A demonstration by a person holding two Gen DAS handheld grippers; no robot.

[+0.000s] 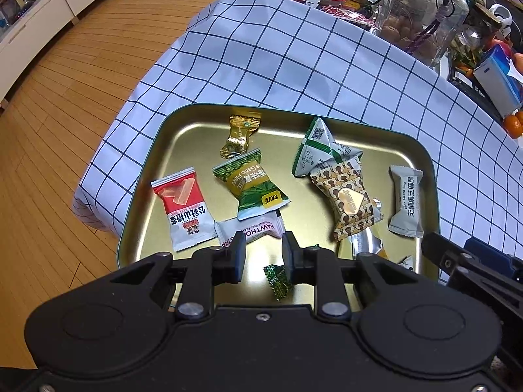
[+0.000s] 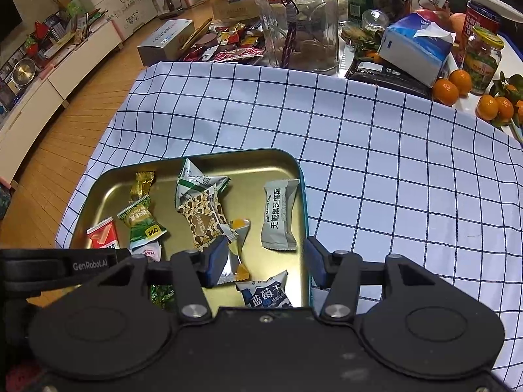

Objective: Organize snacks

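A gold metal tray sits on the checked tablecloth and holds several wrapped snacks. Among them are a red packet, a green garlic packet, a brown heart packet and a grey sesame packet. My left gripper is open above the tray's near edge, with a small green candy below it and a white hawthorn packet just ahead. My right gripper is open wide over the tray's right edge, above a blue blueberry packet.
The checked cloth spreads bare to the right of and beyond the tray. A glass jar, a tissue pack, tangerines, cans and loose wrappers crowd the far table edge. Wooden floor lies to the left.
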